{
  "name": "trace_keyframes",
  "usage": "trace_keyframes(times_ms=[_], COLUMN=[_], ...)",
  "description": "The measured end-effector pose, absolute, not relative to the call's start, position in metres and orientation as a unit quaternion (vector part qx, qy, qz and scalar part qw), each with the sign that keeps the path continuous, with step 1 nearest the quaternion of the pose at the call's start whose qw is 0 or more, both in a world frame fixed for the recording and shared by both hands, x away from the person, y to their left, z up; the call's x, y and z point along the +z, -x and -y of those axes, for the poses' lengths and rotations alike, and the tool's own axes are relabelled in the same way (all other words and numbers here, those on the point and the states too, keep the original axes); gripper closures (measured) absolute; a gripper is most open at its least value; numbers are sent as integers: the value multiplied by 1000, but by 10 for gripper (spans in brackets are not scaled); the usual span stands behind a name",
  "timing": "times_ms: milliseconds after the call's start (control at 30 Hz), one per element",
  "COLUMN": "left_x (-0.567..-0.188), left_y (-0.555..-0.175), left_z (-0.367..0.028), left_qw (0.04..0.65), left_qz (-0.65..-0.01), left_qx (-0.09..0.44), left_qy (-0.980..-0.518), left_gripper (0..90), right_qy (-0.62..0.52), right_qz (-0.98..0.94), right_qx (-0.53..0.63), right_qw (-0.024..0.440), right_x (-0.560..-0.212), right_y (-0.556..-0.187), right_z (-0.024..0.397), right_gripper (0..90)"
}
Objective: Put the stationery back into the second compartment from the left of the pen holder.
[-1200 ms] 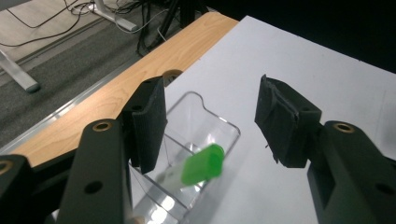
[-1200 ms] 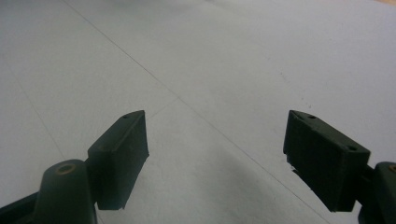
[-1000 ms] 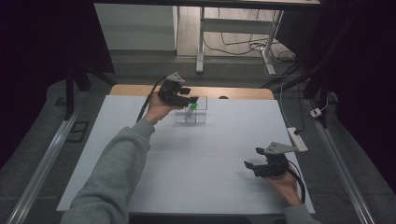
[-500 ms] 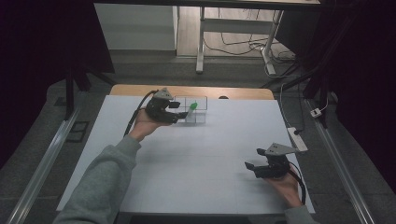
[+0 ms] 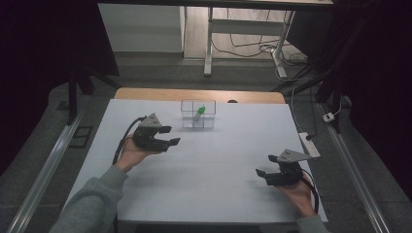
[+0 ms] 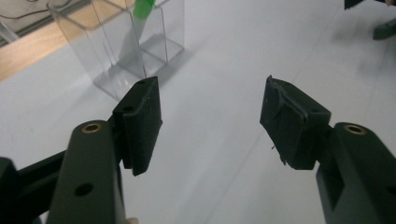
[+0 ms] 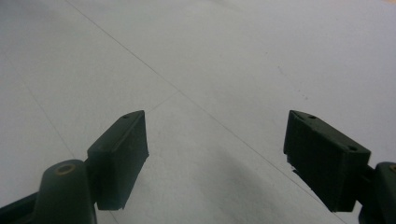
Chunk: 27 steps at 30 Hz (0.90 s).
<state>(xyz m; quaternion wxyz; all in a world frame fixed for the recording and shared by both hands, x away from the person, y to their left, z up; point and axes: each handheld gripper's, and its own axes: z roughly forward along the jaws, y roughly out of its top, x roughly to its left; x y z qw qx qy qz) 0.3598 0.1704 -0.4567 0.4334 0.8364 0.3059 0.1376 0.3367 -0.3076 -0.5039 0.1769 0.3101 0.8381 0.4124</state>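
A clear plastic box point(image 5: 198, 114) with compartments stands near the table's far edge, and a green-capped tube point(image 5: 199, 113) leans inside it. The left gripper view has the same box point(image 6: 126, 51) and green cap point(image 6: 143, 8) at upper left. My left gripper point(image 5: 170, 136) hovers open to the left of the box and nearer me, with nothing between its jaws. In its own view the left gripper point(image 6: 211, 116) gapes over bare table. My right gripper point(image 5: 261, 174) rests open at the table's near right, empty. White surface lies between the spread jaws of the right gripper point(image 7: 215, 140).
The white table top point(image 5: 214, 155) has a wooden strip point(image 5: 194, 94) along its far edge. A white power strip point(image 5: 309, 143) lies at the right edge. Metal rails point(image 5: 48, 165) run along both sides, and desk legs and cables point(image 5: 243, 43) stand beyond.
My left gripper has drawn back from the clear box toward me and to the left, empty, leaving the green-capped tube inside. The right gripper has stayed put.
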Motion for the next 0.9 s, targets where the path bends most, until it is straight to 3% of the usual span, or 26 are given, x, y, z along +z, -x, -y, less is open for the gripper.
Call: trace_keyframes(times_ms=[400, 900], left_x=[-474, -502], left_y=[-313, -291], left_z=[-199, -223], left_qw=[433, 421], left_qz=[-318, -351], left_qx=[155, 149], left_qy=[-829, -823], left_gripper=[364, 353], right_qy=[-312, -311], right_qz=[-836, -837], right_qx=[415, 413], right_qw=[179, 179], right_x=[-503, -504], right_y=[-336, -336], right_z=[309, 308], right_gripper=[208, 209])
